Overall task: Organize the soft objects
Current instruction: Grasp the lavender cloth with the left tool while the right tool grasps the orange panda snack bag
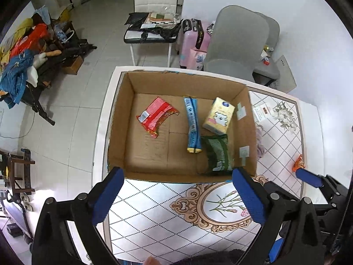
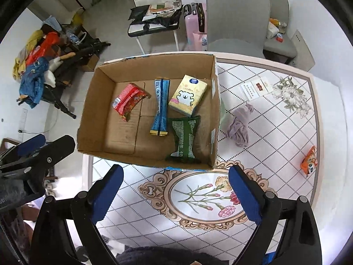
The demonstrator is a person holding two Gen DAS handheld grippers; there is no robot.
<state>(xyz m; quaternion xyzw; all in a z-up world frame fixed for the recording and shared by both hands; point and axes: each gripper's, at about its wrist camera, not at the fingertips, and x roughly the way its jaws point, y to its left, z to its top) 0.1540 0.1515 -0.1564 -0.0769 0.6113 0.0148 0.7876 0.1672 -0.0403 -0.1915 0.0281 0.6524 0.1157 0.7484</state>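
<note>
An open cardboard box [image 1: 123,114] [image 2: 92,114] stands on the patterned table. In it lie a red packet [image 1: 155,116] [image 2: 128,100], a blue packet [image 1: 193,124] [image 2: 161,107], a yellow tissue pack [image 1: 218,116] [image 2: 187,93] and a green bag [image 1: 217,152] [image 2: 184,138]. A purple cloth [image 2: 239,124] [image 1: 260,141] lies right of the box. An orange packet [image 2: 308,162] [image 1: 299,163] lies near the table's right edge. My left gripper [image 1: 176,196] is open and empty before the box. My right gripper [image 2: 175,194] is open and empty above the table's floral medallion.
A white card pack [image 2: 256,89] lies on the table beyond the cloth. Grey chairs [image 2: 238,17] stand behind the table, with a white chair [image 2: 152,6] and a pink suitcase [image 2: 196,22]. A rack with clothes [image 2: 37,66] stands at the left.
</note>
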